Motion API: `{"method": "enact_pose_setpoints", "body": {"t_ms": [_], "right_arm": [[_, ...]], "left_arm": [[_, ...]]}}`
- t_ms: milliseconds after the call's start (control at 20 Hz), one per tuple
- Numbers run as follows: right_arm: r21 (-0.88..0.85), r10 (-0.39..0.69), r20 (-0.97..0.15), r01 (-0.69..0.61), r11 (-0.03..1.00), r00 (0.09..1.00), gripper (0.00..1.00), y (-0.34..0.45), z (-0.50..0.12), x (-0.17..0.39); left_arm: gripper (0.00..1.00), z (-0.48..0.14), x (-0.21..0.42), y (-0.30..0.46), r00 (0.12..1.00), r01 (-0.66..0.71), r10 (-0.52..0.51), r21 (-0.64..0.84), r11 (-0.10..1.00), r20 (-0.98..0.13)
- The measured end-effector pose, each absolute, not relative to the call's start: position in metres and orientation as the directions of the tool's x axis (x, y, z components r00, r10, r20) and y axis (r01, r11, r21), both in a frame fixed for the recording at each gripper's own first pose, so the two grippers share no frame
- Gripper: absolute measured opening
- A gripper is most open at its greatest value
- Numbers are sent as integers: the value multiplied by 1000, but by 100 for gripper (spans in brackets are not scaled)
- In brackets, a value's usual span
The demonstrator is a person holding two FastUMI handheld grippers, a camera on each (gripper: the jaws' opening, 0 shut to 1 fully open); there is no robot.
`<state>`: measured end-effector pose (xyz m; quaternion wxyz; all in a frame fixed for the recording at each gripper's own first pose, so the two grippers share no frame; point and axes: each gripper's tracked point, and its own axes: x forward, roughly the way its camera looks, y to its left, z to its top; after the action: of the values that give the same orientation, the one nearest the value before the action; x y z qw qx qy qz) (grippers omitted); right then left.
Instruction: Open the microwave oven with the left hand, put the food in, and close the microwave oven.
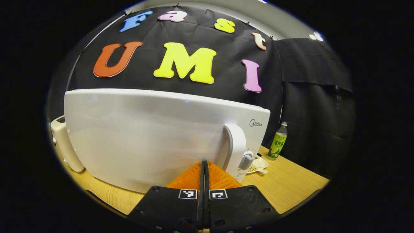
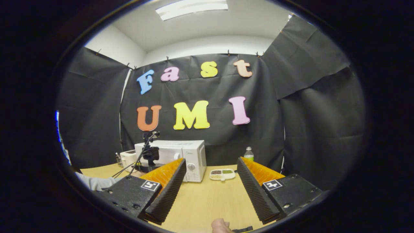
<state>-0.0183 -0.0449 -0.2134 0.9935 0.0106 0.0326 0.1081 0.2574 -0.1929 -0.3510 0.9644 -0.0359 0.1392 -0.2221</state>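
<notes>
The left gripper [image 1: 204, 168] has its two fingers pressed together with nothing between them, right up against the white door of the microwave oven [image 1: 155, 136], just left of the door's handle [image 1: 235, 147]. Beyond the oven's right edge a small white dish of food [image 1: 258, 163] sits on the wooden tabletop [image 1: 291, 181], with a green-labelled bottle [image 1: 278, 142] farther back by the booth wall. A small white appliance [image 1: 64, 145] stands at the oven's left side.

In the right gripper view, the right gripper [image 2: 210, 184] is spread wide and holds nothing, well back over the tabletop. Farther off lies the divided food dish, to the right of the microwave oven, which is closed.
</notes>
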Motion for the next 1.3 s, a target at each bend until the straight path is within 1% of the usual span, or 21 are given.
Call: {"method": "enact_pose_setpoints", "body": {"t_ms": [50, 100, 150, 200, 250, 300, 350, 400, 450, 550, 750, 800, 850, 900, 950, 1050, 1100, 1150, 1200, 1250, 1300], "right_arm": [[24, 211, -62, -210, 978, 976, 92, -47, -213, -18], [19, 204, -56, -203, 979, 977, 100, -49, -211, -18], [16, 198, -52, -197, 980, 979, 100, -50, -209, -17], [17, 194, -51, -193, 981, 980, 100, -50, -210, -17], [19, 195, -55, -194, 981, 979, 92, -50, -211, -17], [20, 197, -60, -196, 980, 979, 92, -48, -213, -19], [21, 197, -62, -196, 980, 978, 92, -48, -213, -20], [22, 197, -63, -196, 980, 978, 100, -49, -212, -20], [20, 195, -65, -194, 981, 979, 92, -49, -212, -20], [21, 185, -72, -184, 983, 980, 91, -52, -215, -19], [43, 188, -110, -184, 982, 976, 92, -49, -226, -16], [50, 187, -116, -182, 982, 975, 100, -48, -227, -15], [59, 188, -117, -182, 982, 975, 100, -47, -228, -15], [68, 191, -119, -183, 981, 974, 92, -46, -230, -16], [79, 191, -117, -183, 980, 975, 92, -44, -230, -16], [89, 190, -128, -180, 980, 973, 92, -43, -235, -16], [97, 195, -131, -183, 978, 972, 100, -41, -236, -17], [103, 186, -144, -172, 980, 972, 92, -42, -238, -18], [100, 162, -146, -148, 984, 976, 91, -47, -237, -17], [94, 149, -142, -137, 986, 979, 100, -48, -231, -18], [85, 145, -139, -134, 987, 980, 91, -45, -225, -20]], "left_arm": [[0, -351, 258, -193, 864, 418, -435, -122, 900, -253], [0, -352, 257, -195, 863, 420, -437, -122, 899, -253], [0, -351, 259, -195, 869, 412, -428, -115, 904, -249], [0, -349, 267, -189, 894, 374, -383, -84, 924, -234], [0, -354, 262, -181, 891, 354, -360, -71, 932, -278], [0, -351, 266, -191, 904, 340, -347, -70, 938, -251], [0, -355, 264, -193, 901, 336, -339, -59, 940, -271], [0, -355, 264, -190, 907, 326, -324, -38, 945, -269], [0, -358, 264, -180, 917, 291, -281, -6, 957, -283], [0, -364, 258, -168, 920, 255, -239, 11, 967, -312], [2, -362, 224, -152, 920, 230, -225, -23, 973, -321], [5, -358, 212, -151, 917, 231, -231, -38, 972, -325], [19, -354, 201, -151, 914, 232, -238, -56, 971, -328], [35, -348, 190, -148, 913, 229, -235, -60, 972, -332], [63, -339, 178, -144, 920, 218, -222, -48, 975, -324], [70, -318, 157, -125, 943, 170, -156, 20, 985, -294], [71, -308, 144, -121, 947, 164, -145, 45, 985, -286], [67, -297, 129, -120, 950, 166, -146, 49, 985, -277], [88, -284, 113, -117, 954, 165, -148, 45, 985, -261], [89, -272, 98, -114, 956, 164, -149, 37, 986, -251], [88, -262, 82, -112, 957, 162, -149, 30, 986, -248]]}}
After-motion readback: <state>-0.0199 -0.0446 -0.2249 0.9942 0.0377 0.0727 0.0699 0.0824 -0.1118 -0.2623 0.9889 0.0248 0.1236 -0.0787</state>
